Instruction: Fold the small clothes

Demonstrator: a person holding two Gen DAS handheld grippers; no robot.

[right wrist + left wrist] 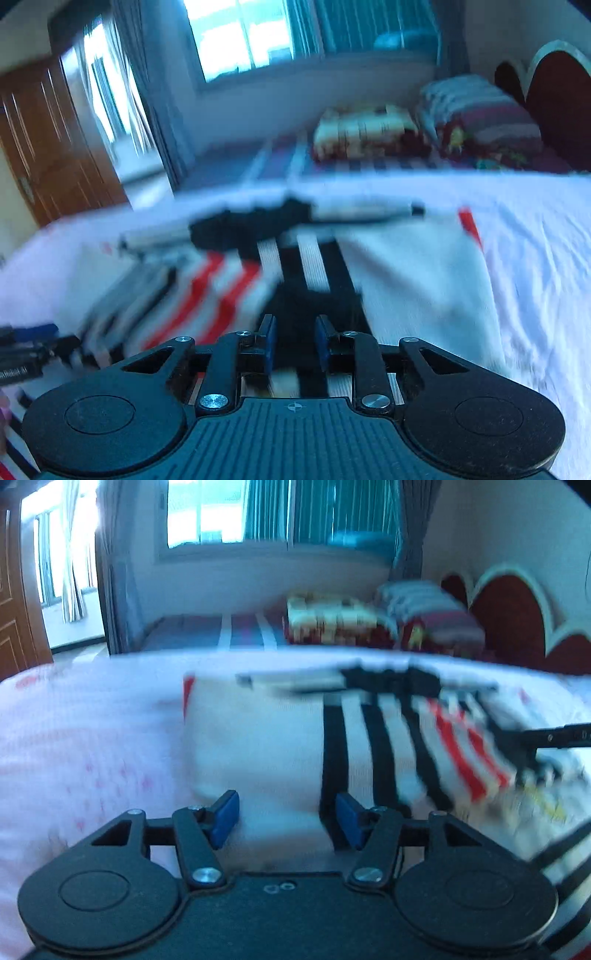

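Observation:
A small white garment (266,746) with black and red stripes lies on the pale pink bedsheet (92,746). It also shows in the right wrist view (417,273). My left gripper (287,818) is open, its blue pads (225,818) apart just over the garment's near edge. My right gripper (294,341) is partly open over the black striped part, with cloth showing between and under its pads (267,343); whether it grips is unclear. The other gripper's arm shows at the right edge of the left view (554,736). Both views are blurred by motion.
Folded colourful blankets (388,620) lie at the far end of the bed by a red headboard (517,616). A window with teal curtains (280,513) is behind, a wooden door (55,147) to the left.

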